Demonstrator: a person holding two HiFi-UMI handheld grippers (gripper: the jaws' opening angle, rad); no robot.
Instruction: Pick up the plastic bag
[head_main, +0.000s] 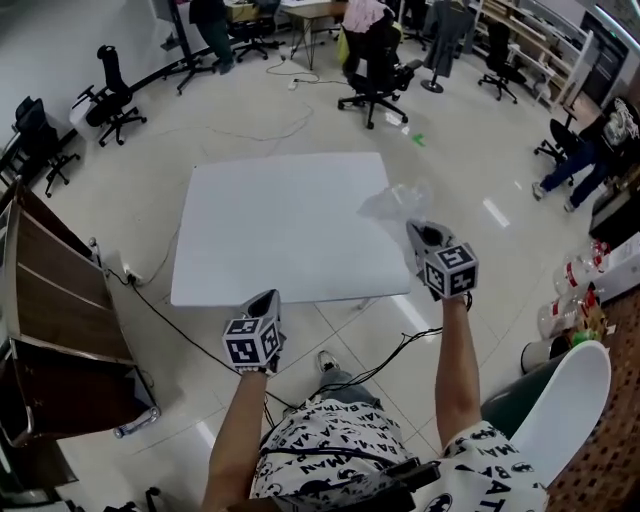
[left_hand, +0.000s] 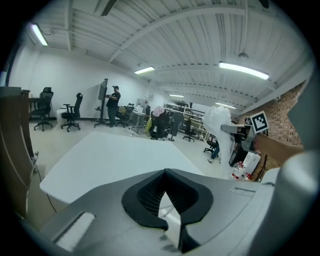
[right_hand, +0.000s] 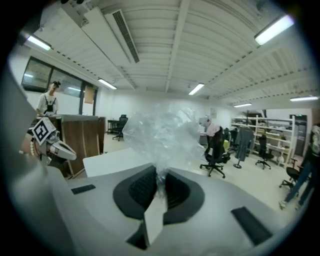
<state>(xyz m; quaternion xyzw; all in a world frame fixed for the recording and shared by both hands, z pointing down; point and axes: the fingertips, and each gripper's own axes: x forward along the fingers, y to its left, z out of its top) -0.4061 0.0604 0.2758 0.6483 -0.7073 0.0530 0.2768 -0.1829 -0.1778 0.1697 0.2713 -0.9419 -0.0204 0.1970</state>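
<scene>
A crumpled clear plastic bag (head_main: 397, 205) hangs in the air over the right edge of the white table (head_main: 280, 230). My right gripper (head_main: 420, 236) is shut on the bag's lower end. In the right gripper view the bag (right_hand: 160, 132) billows upward out of the closed jaws of that gripper (right_hand: 157, 192). My left gripper (head_main: 265, 300) hovers just off the table's front edge, shut and holding nothing. In the left gripper view its jaws meet with only a thin sliver of light between them (left_hand: 167, 205), and the bag (left_hand: 218, 127) shows far off to the right.
A brown wooden cabinet (head_main: 50, 300) stands to the left. Cables (head_main: 170, 320) trail on the floor under the table. A white chair (head_main: 565, 410) and some bottles (head_main: 575, 290) are at the right. Black office chairs (head_main: 375, 70) and people stand further back.
</scene>
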